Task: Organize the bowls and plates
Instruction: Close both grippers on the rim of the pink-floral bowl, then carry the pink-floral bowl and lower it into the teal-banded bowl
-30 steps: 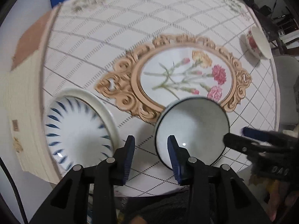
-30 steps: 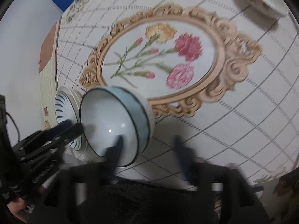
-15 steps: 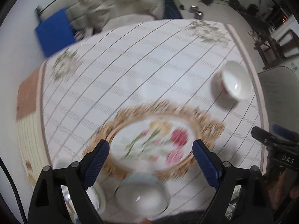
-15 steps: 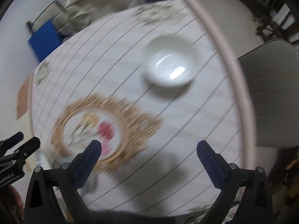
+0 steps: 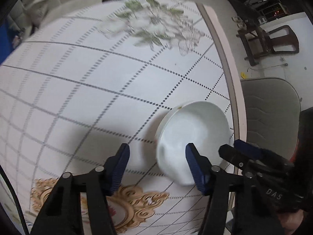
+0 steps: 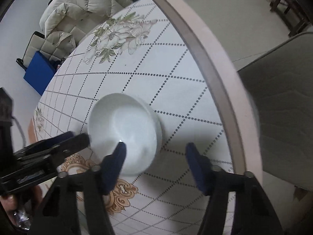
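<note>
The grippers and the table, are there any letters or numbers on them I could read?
"DAS": pale letters on the black body of the right gripper, seen from the left wrist view.
Nothing else reads: the bowl is plain white, and the tablecloth has only flowers and dotted lines, no words.
The left gripper in the right wrist view shows no letters I can make out.
</note>
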Tool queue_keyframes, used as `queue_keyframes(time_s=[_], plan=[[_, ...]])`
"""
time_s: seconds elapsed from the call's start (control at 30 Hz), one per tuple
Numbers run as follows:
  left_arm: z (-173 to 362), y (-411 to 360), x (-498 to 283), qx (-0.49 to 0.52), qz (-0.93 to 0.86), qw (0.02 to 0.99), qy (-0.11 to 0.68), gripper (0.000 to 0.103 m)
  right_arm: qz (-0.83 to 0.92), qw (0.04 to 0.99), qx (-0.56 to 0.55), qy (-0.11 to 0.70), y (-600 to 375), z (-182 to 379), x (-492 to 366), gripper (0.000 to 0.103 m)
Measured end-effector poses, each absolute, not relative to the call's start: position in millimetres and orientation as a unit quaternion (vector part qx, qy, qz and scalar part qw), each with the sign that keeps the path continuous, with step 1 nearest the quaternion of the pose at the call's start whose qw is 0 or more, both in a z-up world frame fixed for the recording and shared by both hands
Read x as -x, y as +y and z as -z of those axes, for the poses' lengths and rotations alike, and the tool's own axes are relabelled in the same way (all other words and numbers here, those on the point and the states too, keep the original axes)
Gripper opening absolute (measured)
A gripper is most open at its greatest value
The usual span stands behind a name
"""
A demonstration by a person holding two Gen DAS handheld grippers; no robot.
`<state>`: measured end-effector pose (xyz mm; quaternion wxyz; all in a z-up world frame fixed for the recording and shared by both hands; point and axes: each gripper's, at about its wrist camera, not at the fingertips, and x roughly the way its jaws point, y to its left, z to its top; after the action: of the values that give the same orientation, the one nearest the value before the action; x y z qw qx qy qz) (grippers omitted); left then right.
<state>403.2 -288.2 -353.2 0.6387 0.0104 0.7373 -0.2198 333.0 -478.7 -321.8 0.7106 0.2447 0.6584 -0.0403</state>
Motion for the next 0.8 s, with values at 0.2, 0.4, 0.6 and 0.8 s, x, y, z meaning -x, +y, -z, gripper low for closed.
queue_keyframes(time_s=[0.2, 0.4, 0.6, 0.8], plan=[[376.4, -296.2, -412.4, 0.012, 0.223, 0.618, 0.754, 0.026, 0.024, 0.683, -0.302, 0.664, -484.8, 361.6, -335.0, 0.02], [376.9, -293.3, -414.5, 0.034, 0.225, 0.622, 0.749, 0.013, 0.006, 0.681, -0.323, 0.657, -480.9, 374.4, -337.8, 0.013], [366.1, -283.2, -409.7, 0.04, 0.229, 0.636, 0.736, 0.012, 0.001, 0.681, -0.333, 0.652, -482.6, 372.4, -333.3, 0.011], [346.9, -271.3, -402.1, 0.036, 0.233, 0.65, 0.722, 0.012, -0.003, 0.69, -0.32, 0.649, -474.5, 354.1, -328.7, 0.011]])
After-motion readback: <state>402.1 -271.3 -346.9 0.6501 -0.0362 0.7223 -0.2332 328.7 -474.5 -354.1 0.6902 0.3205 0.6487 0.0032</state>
